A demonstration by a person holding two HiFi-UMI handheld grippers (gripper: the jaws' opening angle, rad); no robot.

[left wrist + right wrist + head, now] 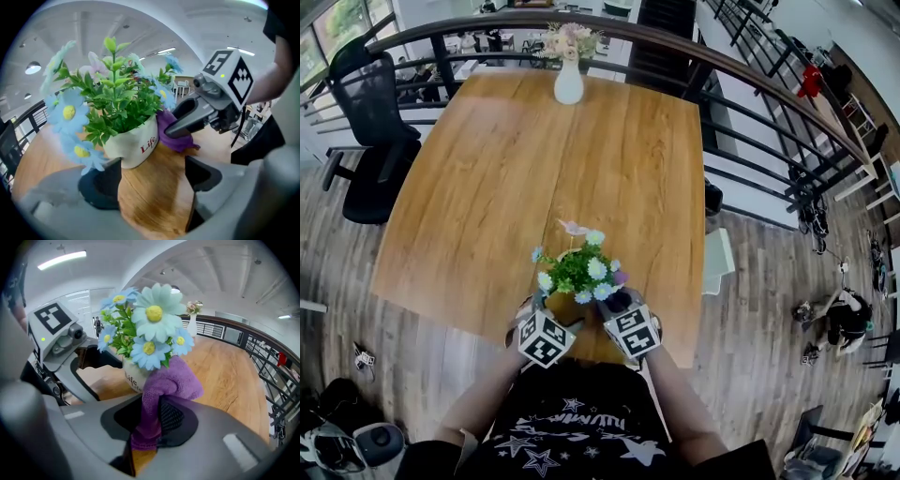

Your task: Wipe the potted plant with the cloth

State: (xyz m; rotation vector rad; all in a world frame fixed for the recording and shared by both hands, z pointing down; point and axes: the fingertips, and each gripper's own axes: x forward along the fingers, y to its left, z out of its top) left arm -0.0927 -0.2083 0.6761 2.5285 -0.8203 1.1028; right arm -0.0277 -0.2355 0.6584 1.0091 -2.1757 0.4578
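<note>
**Right gripper holds the cloth against the pot at the table's near edge**

Right gripper has its jaws pinched on a purple terry cloth, whose bunched end touches the pot's side. The left gripper has its jaws spread wide with nothing clamped. One jaw sits just beside the pot's base, and bare wood shows between the jaws.

The white ceramic pot of green leaves and pale blue daisies stands close to the near edge of the square wooden table, between both grippers. Most of the tabletop beyond it lies open, up to a white vase of pink flowers at the far edge.

The pot is upright, its long axis vertical and its stems pointing up. Its red lettering faces the left gripper.
</note>
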